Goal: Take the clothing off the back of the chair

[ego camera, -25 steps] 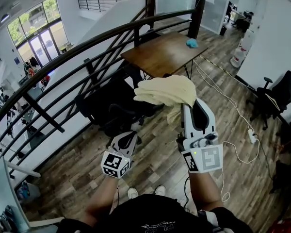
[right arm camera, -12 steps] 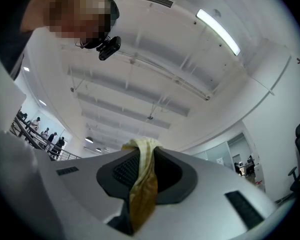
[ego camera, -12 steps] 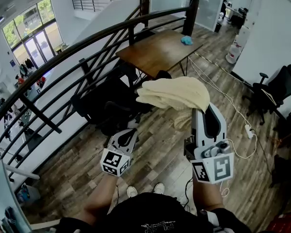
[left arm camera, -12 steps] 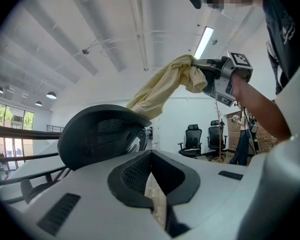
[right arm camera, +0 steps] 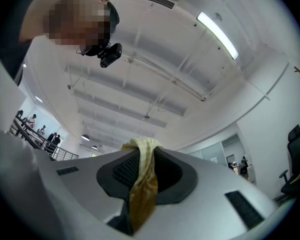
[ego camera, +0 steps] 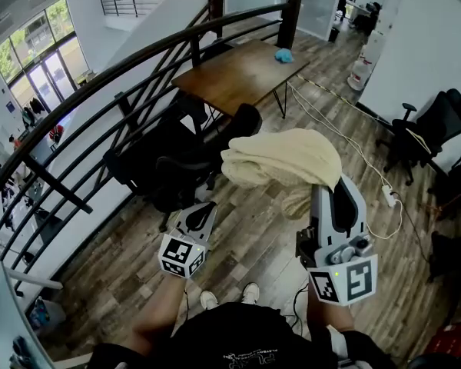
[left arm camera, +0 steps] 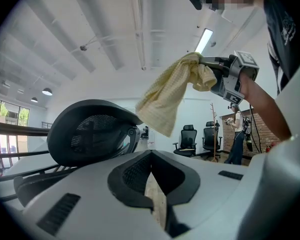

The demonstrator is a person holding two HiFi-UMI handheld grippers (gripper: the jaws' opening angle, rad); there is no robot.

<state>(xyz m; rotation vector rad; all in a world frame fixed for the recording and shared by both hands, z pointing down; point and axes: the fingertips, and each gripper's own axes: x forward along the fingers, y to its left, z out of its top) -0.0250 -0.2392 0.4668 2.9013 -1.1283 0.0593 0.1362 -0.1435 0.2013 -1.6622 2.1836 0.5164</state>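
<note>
A cream-yellow piece of clothing (ego camera: 280, 160) hangs in a bunch from my right gripper (ego camera: 323, 184), which is shut on a fold of it. The fabric (right arm camera: 142, 179) runs down between that gripper's jaws. It is held up in the air, clear of the black mesh office chair (ego camera: 180, 171) below and to its left. From the left gripper view the cloth (left arm camera: 167, 96) dangles above and to the right of the chair's bare backrest (left arm camera: 90, 131). My left gripper (ego camera: 207, 207) is low in front of the chair, shut, with nothing held.
A dark metal railing (ego camera: 138, 60) curves along the left, over a drop. Behind the chair stands a wooden table (ego camera: 238, 71) with a blue cloth (ego camera: 283, 54). More black chairs (ego camera: 434, 125) stand at the right. A white cable and power strip (ego camera: 388, 198) lie on the wood floor.
My right gripper has carried the clothing down-right in the head view, nearer to me and further from the chair. The left gripper has barely shifted.
</note>
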